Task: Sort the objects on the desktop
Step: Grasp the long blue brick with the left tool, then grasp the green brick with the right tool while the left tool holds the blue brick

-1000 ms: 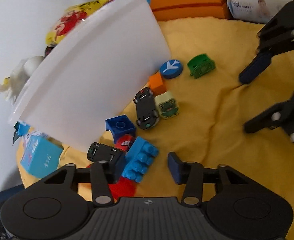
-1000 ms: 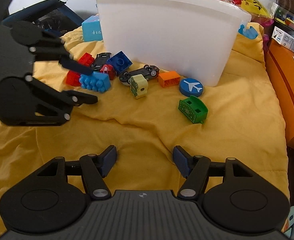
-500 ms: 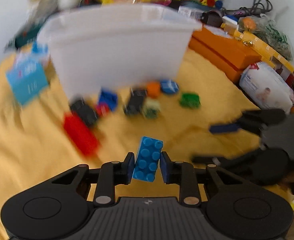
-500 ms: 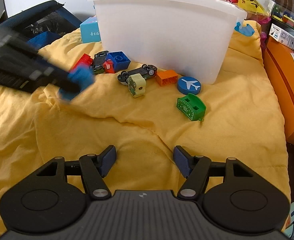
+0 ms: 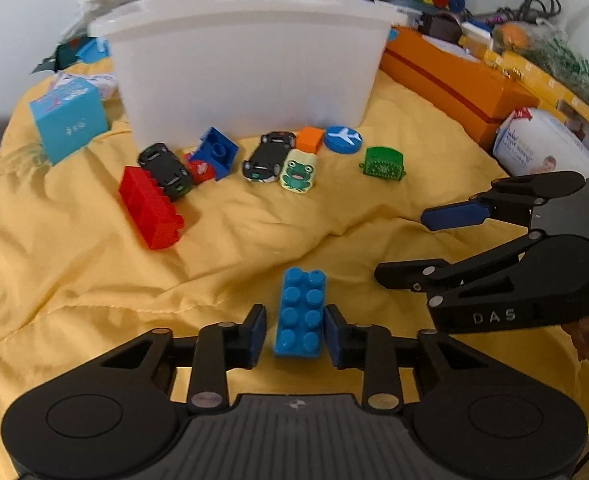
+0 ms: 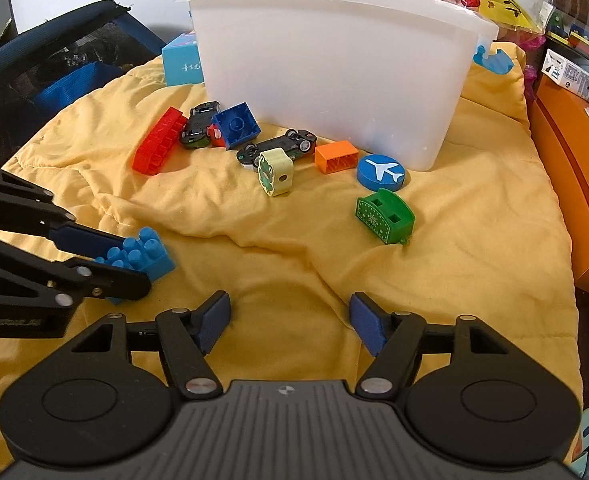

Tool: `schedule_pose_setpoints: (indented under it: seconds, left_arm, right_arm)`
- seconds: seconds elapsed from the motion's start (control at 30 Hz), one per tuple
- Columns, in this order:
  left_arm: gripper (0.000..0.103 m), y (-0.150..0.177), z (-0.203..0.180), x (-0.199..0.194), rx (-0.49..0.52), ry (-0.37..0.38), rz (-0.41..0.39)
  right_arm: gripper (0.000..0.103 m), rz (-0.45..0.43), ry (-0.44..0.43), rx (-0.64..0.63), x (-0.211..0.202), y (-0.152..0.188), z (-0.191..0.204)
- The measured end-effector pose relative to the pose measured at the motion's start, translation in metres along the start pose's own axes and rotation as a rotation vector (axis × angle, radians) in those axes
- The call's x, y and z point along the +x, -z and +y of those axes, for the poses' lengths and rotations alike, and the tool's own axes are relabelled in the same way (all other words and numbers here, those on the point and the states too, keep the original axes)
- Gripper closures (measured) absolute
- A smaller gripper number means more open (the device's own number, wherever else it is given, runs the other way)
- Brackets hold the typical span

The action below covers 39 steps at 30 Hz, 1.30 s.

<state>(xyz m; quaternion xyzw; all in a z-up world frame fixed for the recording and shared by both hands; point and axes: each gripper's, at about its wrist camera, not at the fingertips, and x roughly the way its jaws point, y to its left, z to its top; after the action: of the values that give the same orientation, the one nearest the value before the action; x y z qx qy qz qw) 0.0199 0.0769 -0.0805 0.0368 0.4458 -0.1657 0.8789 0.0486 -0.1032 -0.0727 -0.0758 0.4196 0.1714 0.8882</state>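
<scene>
The white bin (image 5: 246,72) stands on the yellow cloth (image 5: 74,264); its contents cannot be seen through the frosted wall; toys lie just outside its base; the light-blue brick (image 5: 300,312) sits between the left hand-held gripper's (image 5: 294,334) opening jaws, pads not pressing; the right hand-held gripper (image 6: 290,322) gapes wide, empty.

Left tool (image 5: 294,334) opening (light-blue brick (image 5: 300,312) between).
</scene>
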Motion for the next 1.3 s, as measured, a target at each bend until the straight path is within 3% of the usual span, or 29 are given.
schedule_pose_setpoints:
  seconds: [0.07, 0.23, 0.37, 0.8, 0.97, 1.2, 1.3]
  left_arm:
    - [0.056, 0.002, 0.002, -0.002, -0.023, 0.003, -0.004]
    - [0.058, 0.005, 0.002, -0.002, -0.03, 0.03, -0.024]
    - [0.075, 0.005, -0.006, 0.003, 0.01, 0.022, -0.006]
    - [0.076, 0.01, -0.007, 0.006, 0.019, 0.026, -0.01]
    - [0.076, 0.012, -0.007, 0.005, 0.018, 0.022, -0.02]
    - [0.076, 0.013, -0.004, 0.002, -0.01, 0.025, -0.022]
    - [0.076, 0.013, -0.004, -0.001, -0.017, 0.02, -0.024]
  right_arm:
    - [0.033, -0.014, 0.001, -0.003, -0.004, -0.004, 0.001]
    - [0.033, -0.063, 0.02, -0.028, -0.01, -0.02, 0.003]
    - [0.033, -0.089, 0.029, -0.05, -0.011, -0.033, 0.004]
    - [0.033, -0.07, 0.007, 0.002, -0.005, -0.038, -0.006]
    - [0.034, -0.091, 0.043, -0.046, -0.002, -0.045, -0.002]
    - [0.049, -0.111, 0.021, -0.067, 0.005, -0.064, 0.002]
    - [0.051, -0.112, 0.071, -0.107, 0.003, -0.062, 0.0]
